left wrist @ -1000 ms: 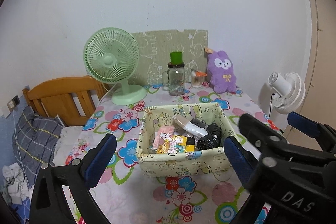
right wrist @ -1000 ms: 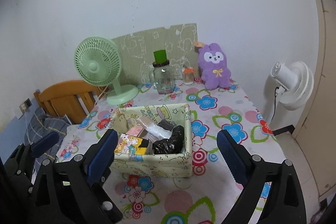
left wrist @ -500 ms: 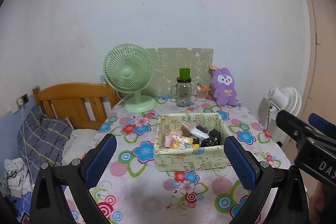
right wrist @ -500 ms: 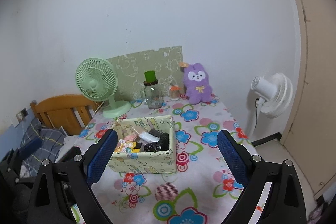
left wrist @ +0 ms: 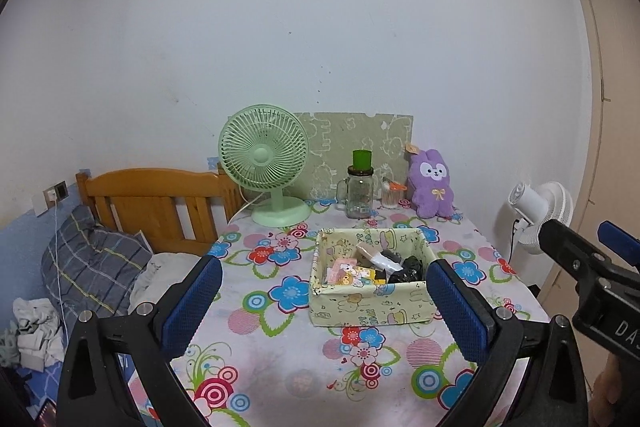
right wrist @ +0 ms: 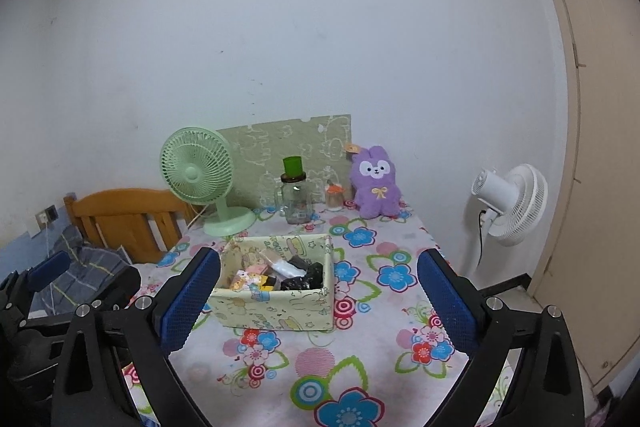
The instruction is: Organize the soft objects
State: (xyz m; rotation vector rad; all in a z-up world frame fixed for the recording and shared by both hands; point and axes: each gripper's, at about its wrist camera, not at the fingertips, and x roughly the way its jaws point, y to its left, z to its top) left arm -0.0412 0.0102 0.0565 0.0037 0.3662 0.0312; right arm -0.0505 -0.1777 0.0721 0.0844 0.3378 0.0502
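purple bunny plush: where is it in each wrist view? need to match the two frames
Left wrist: purple bunny plush right of centre, at the table's far edge against the wall.
Right wrist: purple bunny plush just right of centre, same far edge.
Shared landmark: the glass jar with the green lid stands to its left in both views.

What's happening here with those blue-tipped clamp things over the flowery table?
A person holds a two-finger gripper in each hand, the left gripper and the right gripper, both above the near edge of the flower-print tablecloth. Both have their jaws wide open and hold nothing. In the middle of the table sits a pale yellow cartoon-print fabric box holding small soft packets. A purple plush bunny stands at the back by the wall, untouched.
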